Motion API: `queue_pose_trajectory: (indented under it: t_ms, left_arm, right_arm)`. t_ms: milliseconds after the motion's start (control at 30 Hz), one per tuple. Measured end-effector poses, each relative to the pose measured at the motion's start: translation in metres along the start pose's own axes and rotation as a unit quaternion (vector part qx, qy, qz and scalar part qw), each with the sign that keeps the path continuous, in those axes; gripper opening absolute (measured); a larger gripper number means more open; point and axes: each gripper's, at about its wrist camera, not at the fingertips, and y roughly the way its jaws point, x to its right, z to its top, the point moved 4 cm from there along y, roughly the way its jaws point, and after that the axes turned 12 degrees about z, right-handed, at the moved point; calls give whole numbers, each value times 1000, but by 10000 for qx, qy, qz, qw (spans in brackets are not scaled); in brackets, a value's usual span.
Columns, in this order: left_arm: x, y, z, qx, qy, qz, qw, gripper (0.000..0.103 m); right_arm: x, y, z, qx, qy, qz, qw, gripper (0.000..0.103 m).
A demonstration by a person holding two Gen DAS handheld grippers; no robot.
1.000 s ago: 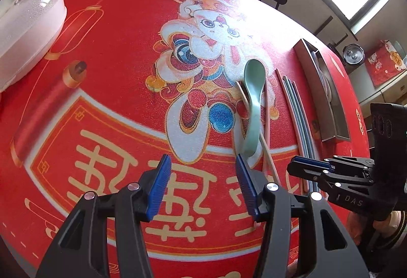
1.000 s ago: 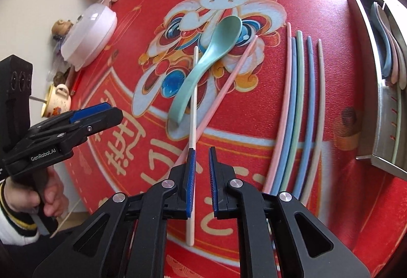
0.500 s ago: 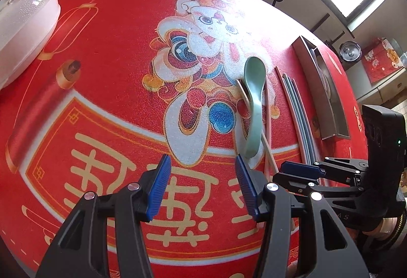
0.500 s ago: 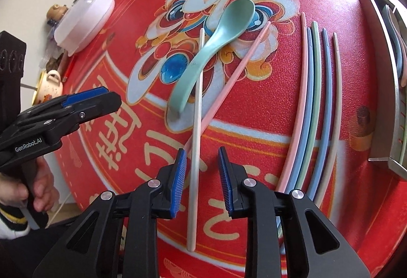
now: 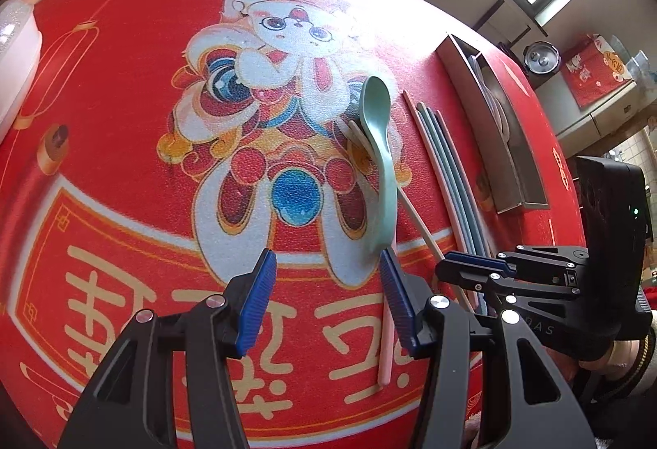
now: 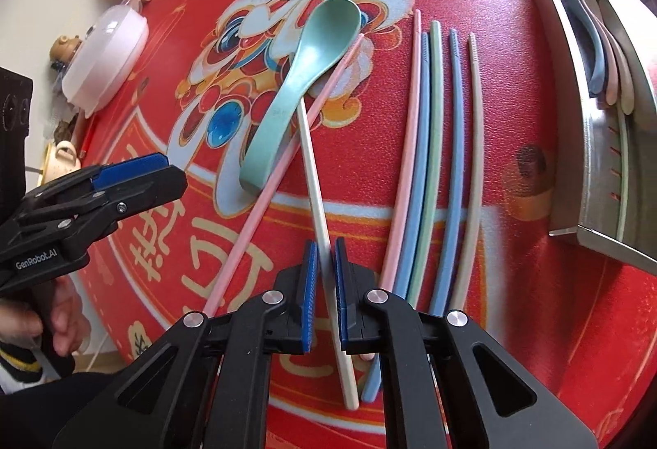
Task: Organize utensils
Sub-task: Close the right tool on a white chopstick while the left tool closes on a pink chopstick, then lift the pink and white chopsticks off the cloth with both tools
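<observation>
Presently the right gripper (image 6: 324, 276) has just closed its fingers on the cream chopstick (image 6: 314, 182), whose far end lies under the green spoon (image 6: 304, 79); draw it out low and straight, while the left gripper (image 5: 324, 305), fingers apart and empty, stays clear.

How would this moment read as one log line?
right gripper: shut on cream chopstick | left gripper: open, empty | green spoon: on mat

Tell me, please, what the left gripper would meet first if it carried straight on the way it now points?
Probably only the red tablecloth: the left gripper stands open with bare printed cloth between its fingers. The green spoon handle ends just beyond its right fingertip, likely missed, though depth is unclear.
</observation>
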Motion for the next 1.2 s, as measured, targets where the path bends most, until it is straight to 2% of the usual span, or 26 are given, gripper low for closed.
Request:
queue_pose_trajectory:
  t_ms: [233, 367, 433, 700, 800, 867, 967, 1200]
  left_arm:
    - [24, 10, -1, -128, 324, -176, 9992, 49]
    - [42, 20, -6, -311, 693, -265, 9968, 33]
    - [50, 24, -7, -342, 847, -256, 9955, 31]
    - [78, 38, 7, -127, 1331, -5, 9910, 30]
    - [81, 42, 13, -31, 1474, 219, 9888, 21]
    - [78, 43, 15, -39, 1417, 345, 9893, 6]
    - [68, 42, 15, -123, 1168, 173, 9929, 6]
    - [44, 31, 0, -195, 865, 392, 9953, 6]
  right_arm:
    - [10, -6, 0, 109, 195, -98, 9997, 8]
    - [19, -11, -1, 193, 367, -134, 9990, 8]
    - [21, -12, -1, 227, 424, -141, 9987, 8]
    - [23, -12, -1, 269, 486, -99, 9984, 8]
    - [24, -13, -1, 280, 530, -55, 9982, 8]
    - [25, -13, -2, 284, 553, -26, 9981, 8]
    - [26, -15, -3, 293, 573, -4, 9979, 7]
    - [27, -15, -2, 312, 617, 3, 9976, 6]
